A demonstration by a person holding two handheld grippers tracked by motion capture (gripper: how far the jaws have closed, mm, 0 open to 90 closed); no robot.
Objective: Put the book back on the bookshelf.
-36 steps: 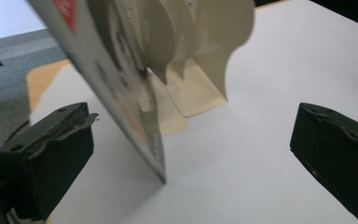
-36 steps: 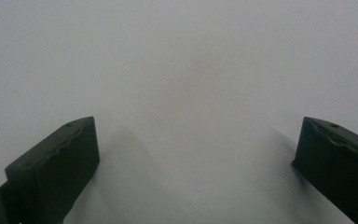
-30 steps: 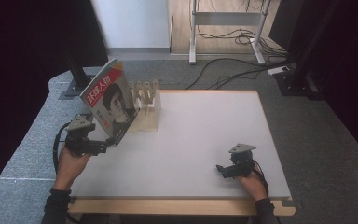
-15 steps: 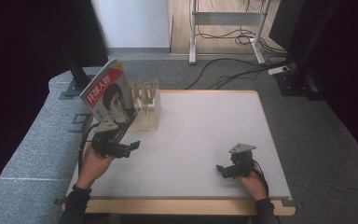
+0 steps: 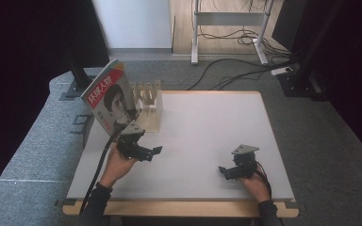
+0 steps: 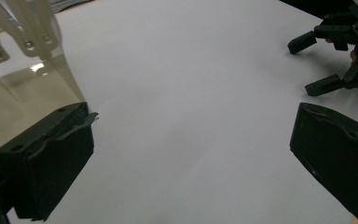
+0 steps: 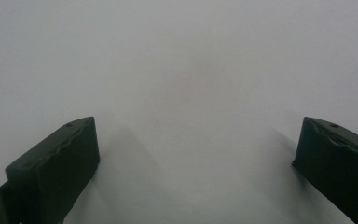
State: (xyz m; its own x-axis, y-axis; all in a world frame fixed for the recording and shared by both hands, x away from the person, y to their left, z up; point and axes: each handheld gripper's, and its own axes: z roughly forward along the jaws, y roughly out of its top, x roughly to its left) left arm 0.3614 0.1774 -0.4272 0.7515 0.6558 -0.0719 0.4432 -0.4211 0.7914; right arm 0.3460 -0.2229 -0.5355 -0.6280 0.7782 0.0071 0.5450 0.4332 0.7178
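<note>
We see the left gripper (image 5: 154,151) over the left part of the white desk (image 5: 202,122), jaws spread wide with nothing between them, pointing toward the desk's middle. Its hand (image 5: 118,162) comes in from the bottom left with a black cable (image 5: 96,174) trailing back along the forearm. In the left gripper view both black jaws stand far apart with bare desk surface between, and a clear rack (image 6: 25,56) sits just beside the near jaw at upper left. From the high view that clear rack (image 5: 150,106) stands at the desk's back left, upright dividers rising from it. A magazine (image 5: 111,101) with a red title band and a portrait cover stands tilted at the rack's left side, leaning; we can't tell which slot it sits in. The left gripper is just in front of the magazine's lower edge, not touching it as far as we can tell. The right gripper (image 5: 222,172) rests low on the desk near the front right, grey three-cornered plate (image 5: 244,149) on top, jaws apart and holding nothing; the right gripper view confirms wide-spread jaws over blank white surface. The right gripper (image 6: 317,63) also appears far off in the left gripper view, open too. The two grippers are well apart.
</note>
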